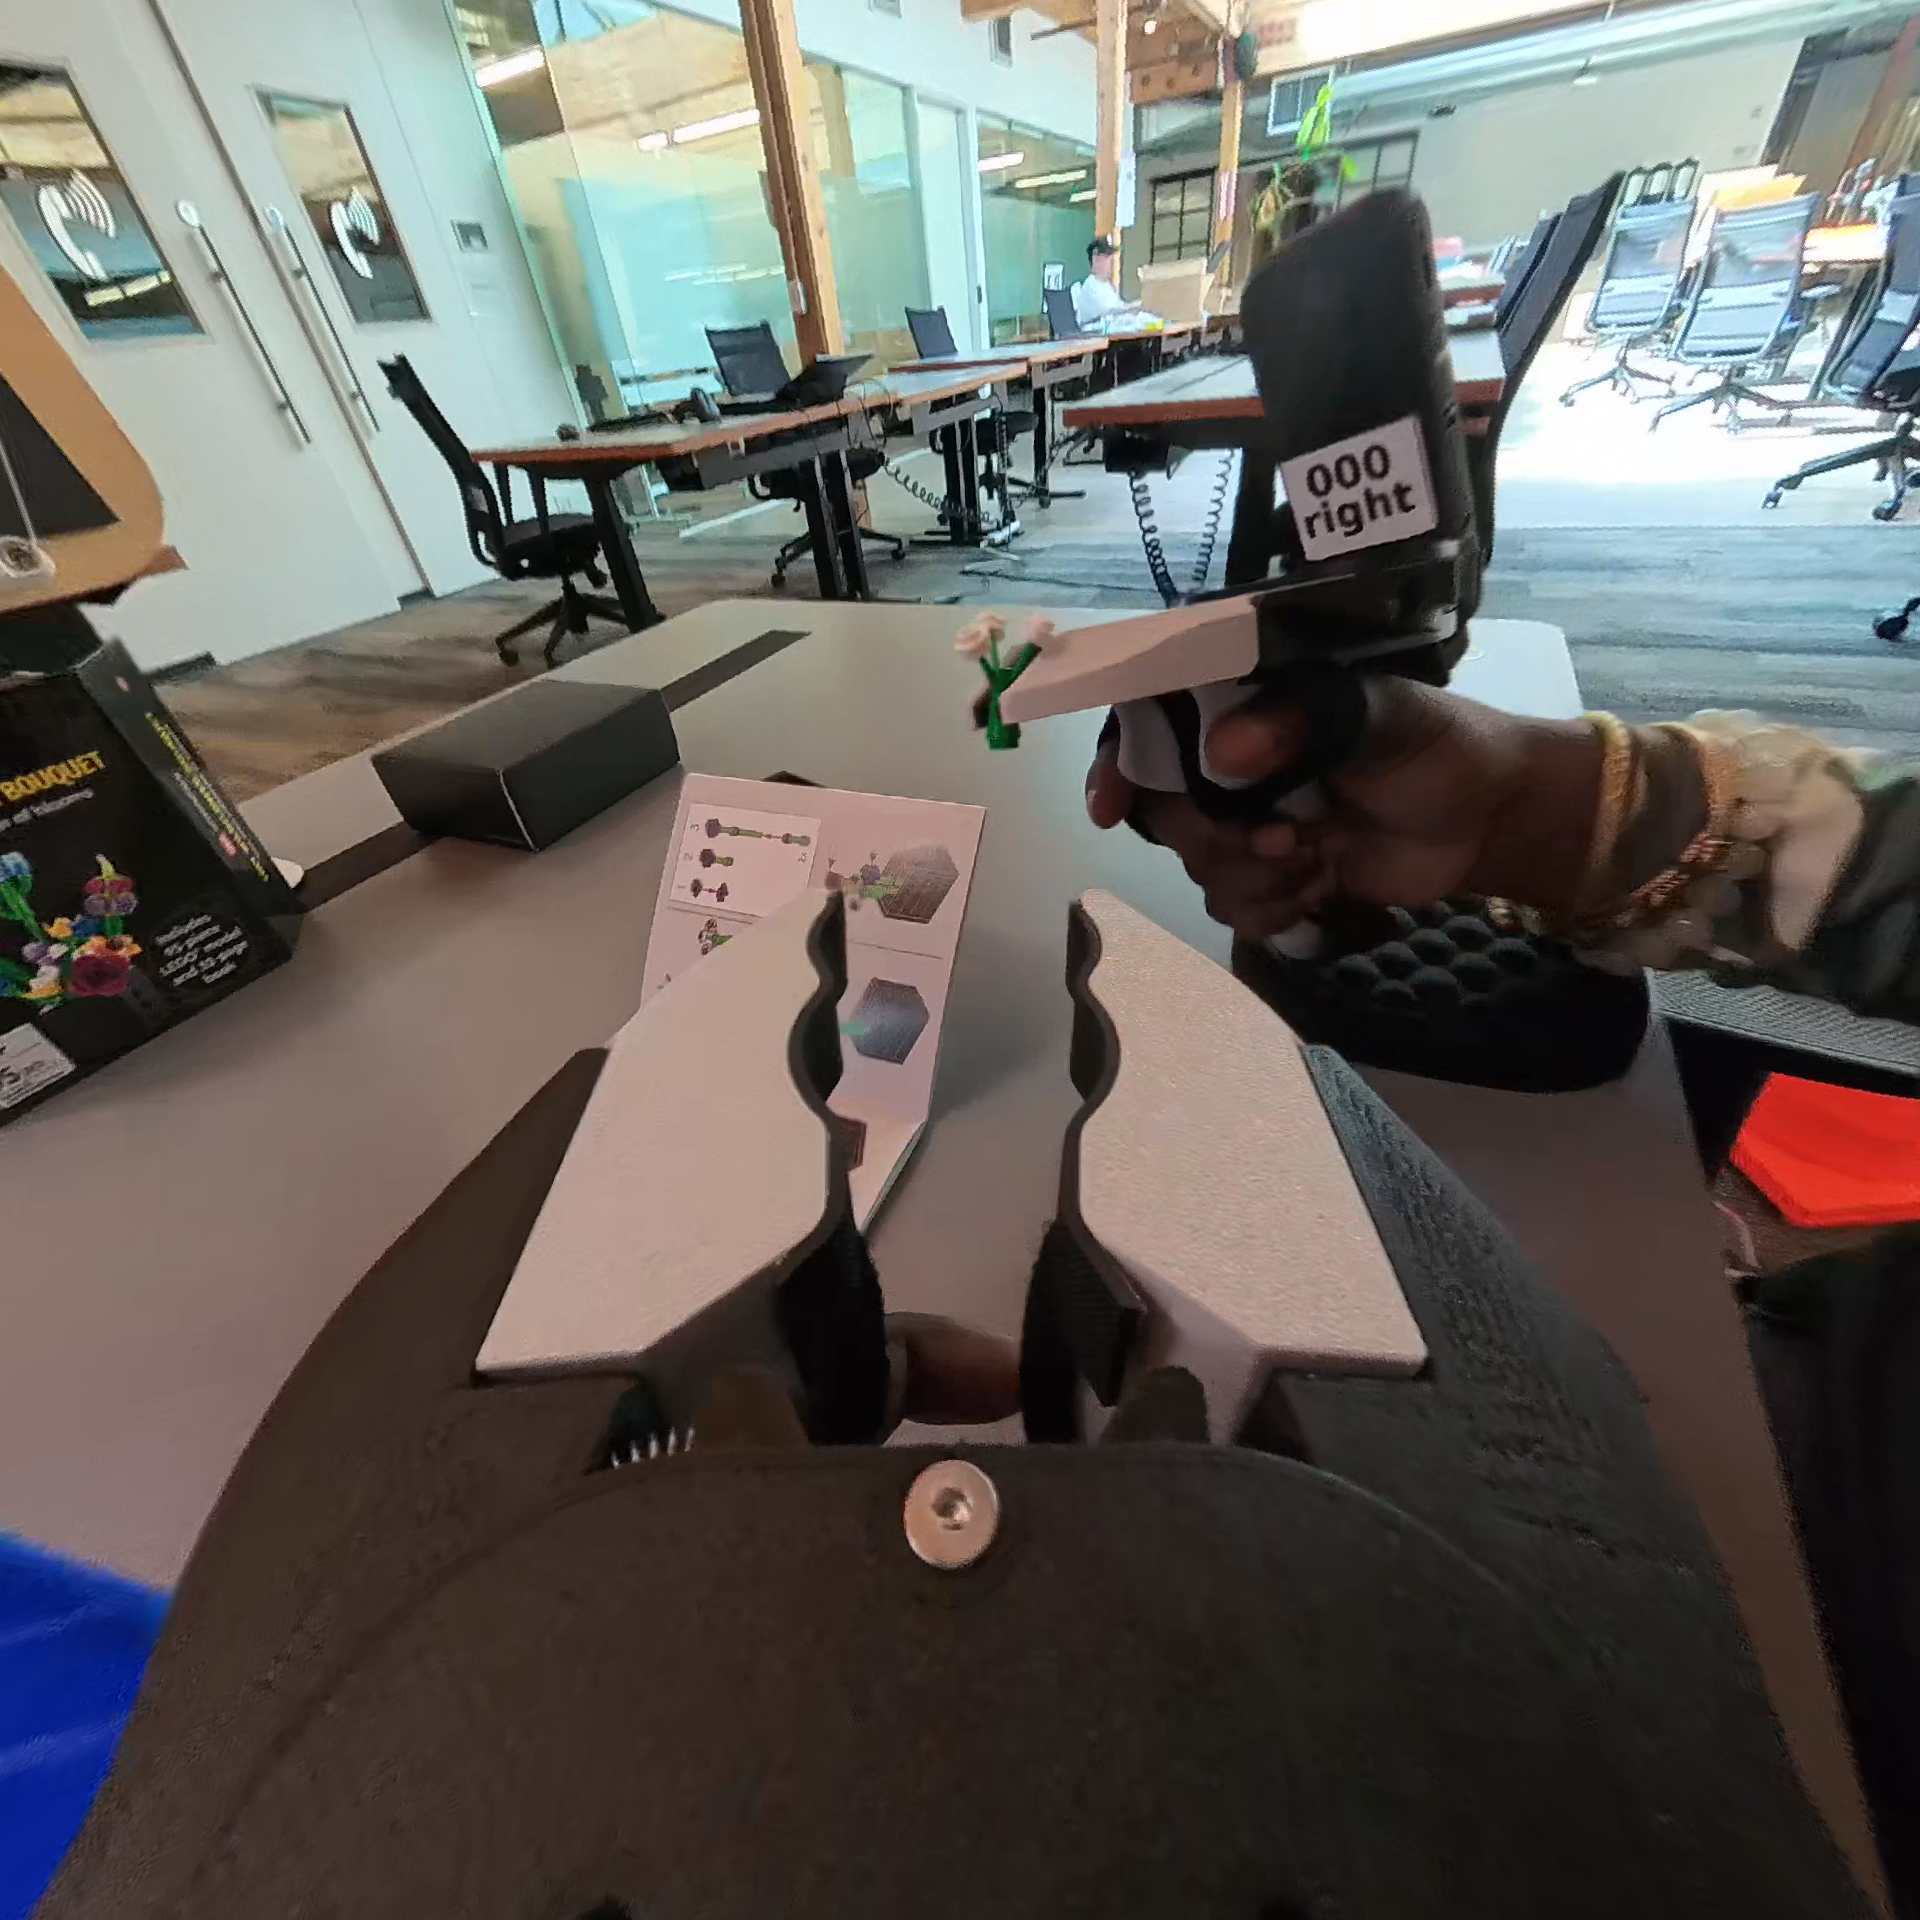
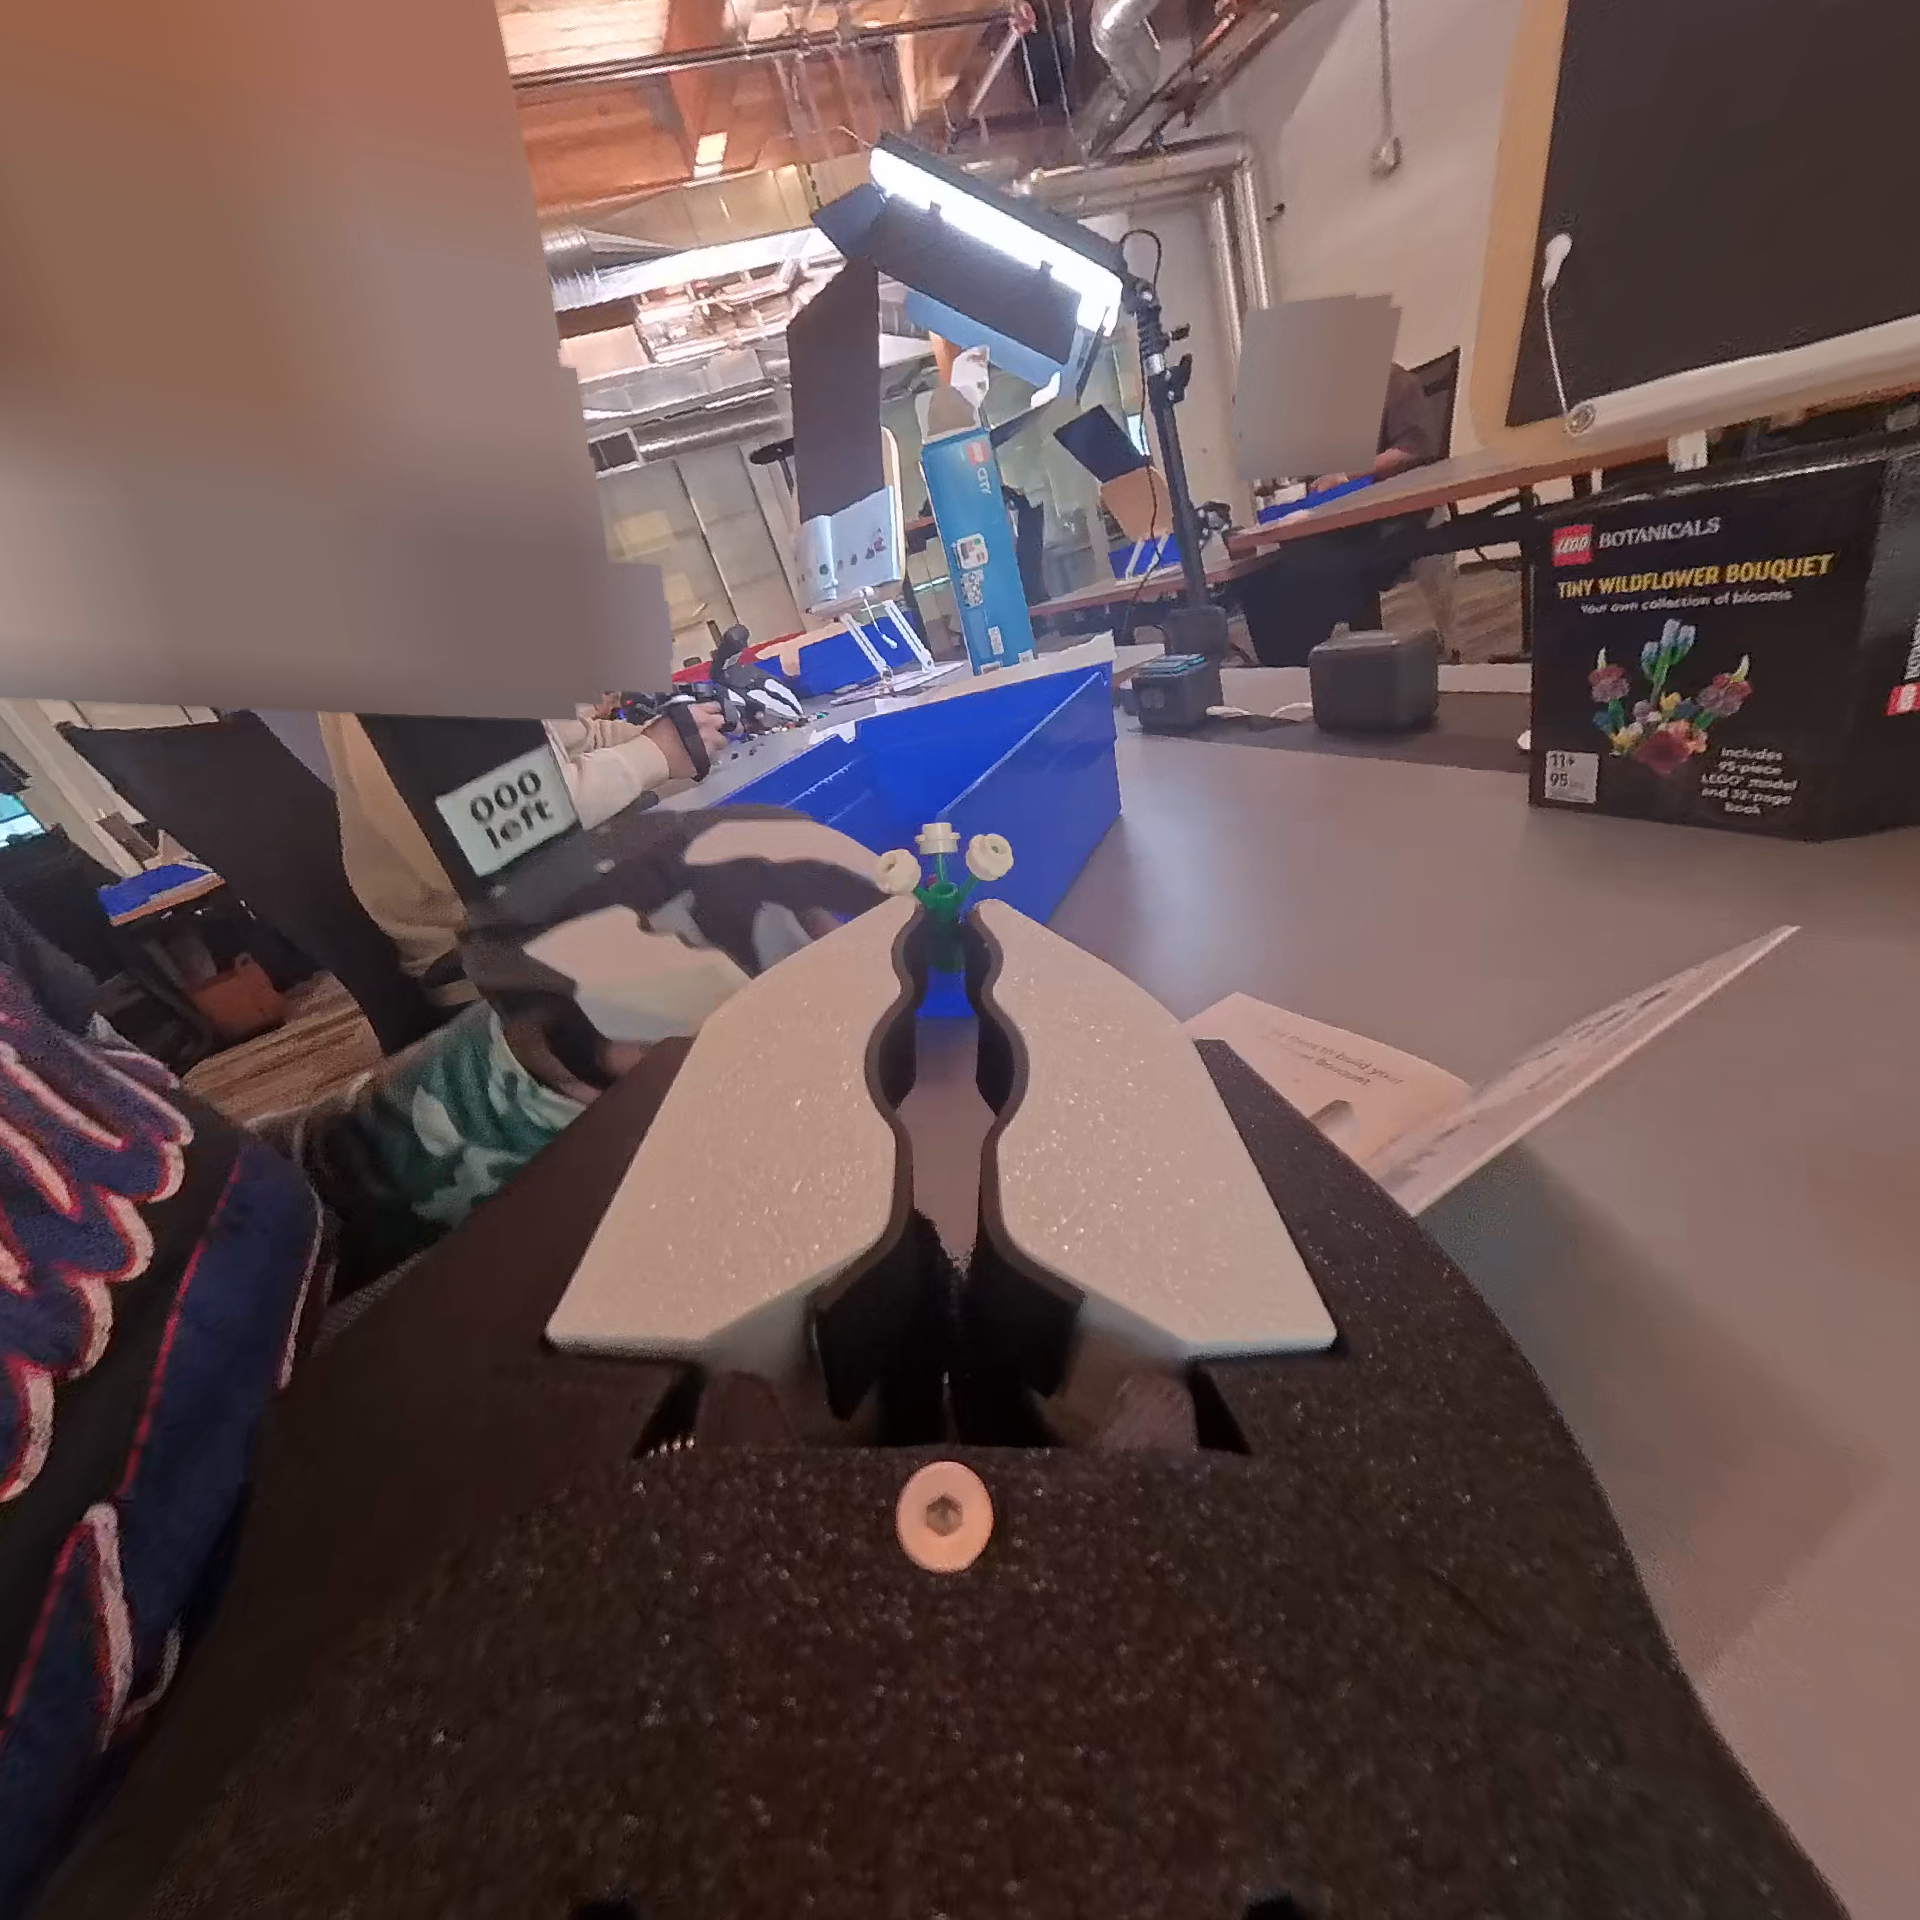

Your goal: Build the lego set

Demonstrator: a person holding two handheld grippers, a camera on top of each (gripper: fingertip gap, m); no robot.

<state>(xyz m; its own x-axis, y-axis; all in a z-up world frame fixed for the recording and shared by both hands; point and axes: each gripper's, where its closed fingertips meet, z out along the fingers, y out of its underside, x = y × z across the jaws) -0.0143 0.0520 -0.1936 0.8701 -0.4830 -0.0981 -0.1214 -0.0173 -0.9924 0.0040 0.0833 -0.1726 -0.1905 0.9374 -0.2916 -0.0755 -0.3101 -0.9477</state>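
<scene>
Left wrist view: left gripper (image 1: 951,935) spread, empty, hovering over instruction booklet (image 1: 831,914). Right gripper (image 1: 1003,717) above booklet, pinching flower stem (image 1: 1000,686).

Right wrist view: right gripper (image 2: 940,920) clamped on flower stem (image 2: 943,883), three white blooms up, booklet (image 2: 1351,1091) lying beside. Sub-assembly step, likely; next needs mating piece fetched by free claw.

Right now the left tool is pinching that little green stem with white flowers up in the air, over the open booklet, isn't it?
Not quite: the right tool pinches the flower stem, as the right wrist view shows. The left tool is open and empty. The stem is indeed in the air, above the table by the open booklet.
</scene>
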